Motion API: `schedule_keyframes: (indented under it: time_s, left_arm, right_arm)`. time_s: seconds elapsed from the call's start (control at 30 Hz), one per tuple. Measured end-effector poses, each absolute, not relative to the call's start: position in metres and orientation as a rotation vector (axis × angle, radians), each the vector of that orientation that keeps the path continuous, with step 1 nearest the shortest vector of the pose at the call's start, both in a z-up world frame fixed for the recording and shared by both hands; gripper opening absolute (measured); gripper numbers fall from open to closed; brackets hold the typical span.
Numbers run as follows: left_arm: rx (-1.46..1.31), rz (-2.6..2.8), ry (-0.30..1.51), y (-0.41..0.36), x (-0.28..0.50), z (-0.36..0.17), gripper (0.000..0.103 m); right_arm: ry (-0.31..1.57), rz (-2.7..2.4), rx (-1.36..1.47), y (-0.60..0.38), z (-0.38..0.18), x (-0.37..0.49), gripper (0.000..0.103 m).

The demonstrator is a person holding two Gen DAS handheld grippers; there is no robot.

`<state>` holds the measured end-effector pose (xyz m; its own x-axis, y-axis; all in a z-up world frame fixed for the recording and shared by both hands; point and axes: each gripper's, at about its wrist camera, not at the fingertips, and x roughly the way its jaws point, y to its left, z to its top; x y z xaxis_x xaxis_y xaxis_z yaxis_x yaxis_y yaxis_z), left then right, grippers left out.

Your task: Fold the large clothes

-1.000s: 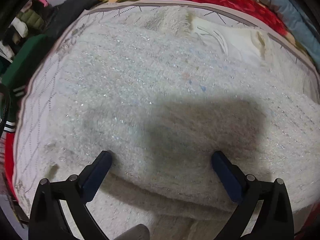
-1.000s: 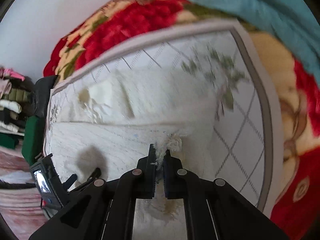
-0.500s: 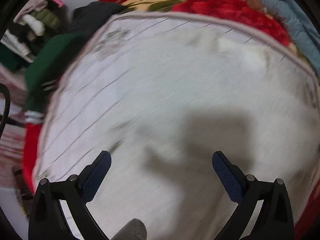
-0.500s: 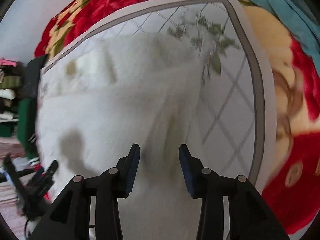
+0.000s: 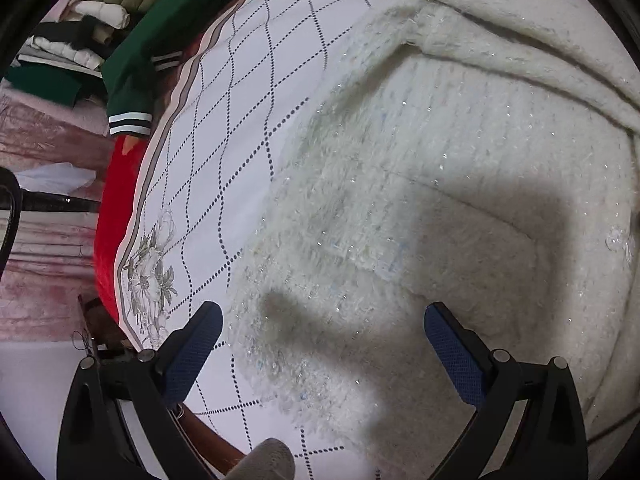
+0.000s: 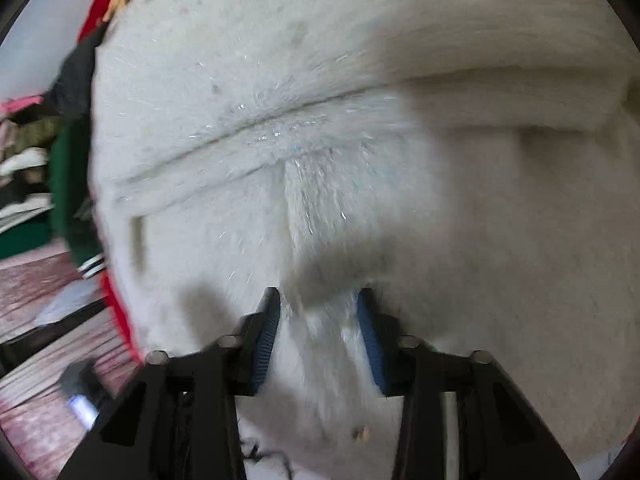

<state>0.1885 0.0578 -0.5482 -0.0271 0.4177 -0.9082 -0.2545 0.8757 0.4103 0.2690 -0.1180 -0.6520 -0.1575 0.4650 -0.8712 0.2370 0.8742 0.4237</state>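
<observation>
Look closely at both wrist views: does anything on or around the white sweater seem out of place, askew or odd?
Nothing looks damaged or spilled. The white sweater lies in uneven folds on the checked sheet, as expected mid-fold. A green sleeve hangs over the sheet's edge. A small tan speck sits on the sweater near the right tongs; it is too small to identify.

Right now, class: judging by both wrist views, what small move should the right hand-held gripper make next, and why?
Probably close the right hand-held gripper on the sweater. Its blue pads stand apart with a ridge of the white knit between them, so nothing is pinched yet. The left hand-held gripper is wide open over the sweater's edge and holds nothing.
</observation>
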Motion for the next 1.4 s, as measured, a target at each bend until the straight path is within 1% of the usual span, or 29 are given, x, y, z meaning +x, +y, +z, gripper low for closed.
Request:
schedule_keyframes:
  time_s: [0.1,0.2,0.23,0.3,0.33,0.37,0.4,0.43,0.53,0.57,0.6,0.63,0.73,0.83,0.9,0.97,1.0,1.03,1.13,1.23,1.33,1.4]
  left_arm:
    - [0.119,0.536,1.472,0.061,0.186,-0.536,0.103]
    - [0.087,0.548,1.432,0.070,0.191,-0.513,0.103]
    - [0.070,0.550,1.417,0.075,0.195,-0.502,0.103]
    - [0.053,0.548,1.394,0.078,0.204,-0.488,0.103]
    - [0.041,0.541,1.378,0.079,0.212,-0.478,0.103]
    - [0.028,0.530,1.359,0.080,0.221,-0.468,0.103]
    - [0.018,0.519,1.338,0.079,0.231,-0.458,0.103]
    - [0.010,0.505,1.307,0.076,0.245,-0.446,0.103]
    - [0.007,0.465,1.238,0.063,0.293,-0.425,0.103]
    - [0.015,0.454,1.217,0.055,0.320,-0.423,0.103]
    - [0.024,0.447,1.208,0.049,0.337,-0.425,0.103]
    - [0.032,0.439,1.195,0.041,0.360,-0.428,0.103]
    - [0.092,0.420,1.173,0.016,0.424,-0.450,0.103]
    - [0.186,0.411,1.205,-0.005,0.477,-0.486,0.103]
    - [0.230,0.403,1.237,-0.010,0.500,-0.511,0.103]
    - [0.261,0.401,1.252,-0.010,0.508,-0.524,0.103]
    - [0.272,0.397,1.254,-0.008,0.511,-0.529,0.103]
    - [0.275,0.394,1.253,-0.007,0.512,-0.532,0.103]
    - [0.262,0.388,1.276,-0.003,0.510,-0.542,0.103]
    - [0.242,0.394,1.298,-0.001,0.505,-0.549,0.103]
    - [0.232,0.399,1.302,-0.001,0.505,-0.549,0.103]
    - [0.233,0.402,1.299,-0.002,0.507,-0.548,0.103]
  right_arm:
    - [1.721,0.127,0.579,-0.113,-0.648,0.267,0.007]
    - [1.638,0.224,0.584,-0.099,-0.619,0.270,0.007]
    - [1.662,0.262,0.567,-0.096,-0.620,0.272,0.013]
    - [1.779,0.294,0.585,-0.102,-0.633,0.279,0.014]
    - [1.801,0.289,0.614,-0.113,-0.633,0.281,0.015]
    - [1.787,0.276,0.645,-0.128,-0.625,0.285,0.018]
    - [1.756,0.279,0.670,-0.143,-0.610,0.291,0.031]
    - [1.716,0.281,0.693,-0.157,-0.592,0.300,0.039]
    - [1.603,0.268,0.687,-0.194,-0.542,0.332,0.042]
    - [1.574,0.260,0.680,-0.203,-0.531,0.347,0.044]
    - [1.540,0.251,0.669,-0.210,-0.522,0.364,0.049]
    - [1.517,0.232,0.649,-0.211,-0.517,0.380,0.050]
    - [1.495,0.149,0.568,-0.221,-0.526,0.436,0.050]
    - [1.552,0.101,0.539,-0.227,-0.569,0.487,0.050]
    - [1.605,0.081,0.490,-0.215,-0.599,0.507,0.050]
    - [1.673,0.035,0.437,-0.209,-0.630,0.515,0.049]
    - [1.676,0.018,0.429,-0.210,-0.641,0.514,0.031]
    - [1.681,-0.014,0.397,-0.211,-0.645,0.514,0.012]
    - [1.632,-0.040,0.448,-0.218,-0.635,0.511,0.008]
    - [1.556,-0.050,0.509,-0.232,-0.615,0.511,0.007]
    - [1.435,-0.070,0.577,-0.244,-0.580,0.519,0.007]
    - [1.388,-0.072,0.556,-0.249,-0.570,0.528,0.007]
